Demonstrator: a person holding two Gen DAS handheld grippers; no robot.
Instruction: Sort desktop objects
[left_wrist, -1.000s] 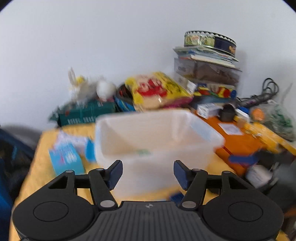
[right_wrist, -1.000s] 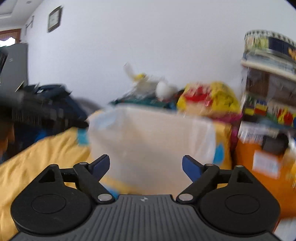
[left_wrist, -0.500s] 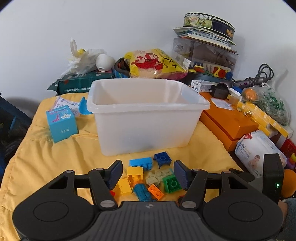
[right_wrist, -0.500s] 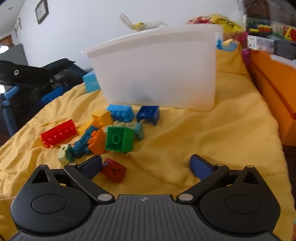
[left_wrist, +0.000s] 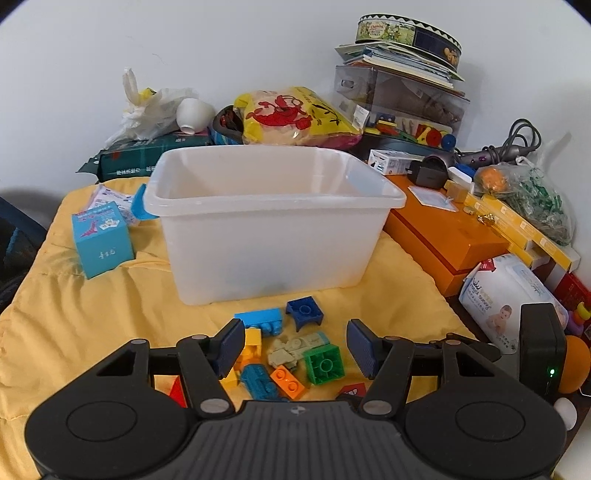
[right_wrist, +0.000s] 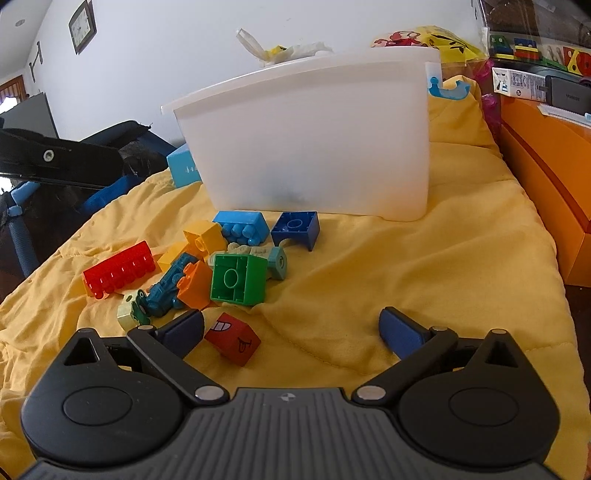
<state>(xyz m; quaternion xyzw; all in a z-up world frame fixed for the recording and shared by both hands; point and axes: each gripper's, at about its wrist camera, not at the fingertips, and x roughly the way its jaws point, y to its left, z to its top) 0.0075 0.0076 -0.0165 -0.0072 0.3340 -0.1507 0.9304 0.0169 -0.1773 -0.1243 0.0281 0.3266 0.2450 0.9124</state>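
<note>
A white plastic bin stands on a yellow cloth; it also shows in the right wrist view. In front of it lies a heap of toy bricks: green, dark blue, light blue, orange, yellow, a long red one and a red face block. My left gripper is open and empty above the heap. My right gripper is open and empty, just right of the red face block.
A light blue box sits left of the bin. An orange box and a wipes pack lie to the right. Bags, books, a tin and a clear case pile against the back wall. A dark chair stands at the left.
Both grippers have pulled back from the bin and tilted down, so the heap of bricks has come into view. Both stay open and empty.
</note>
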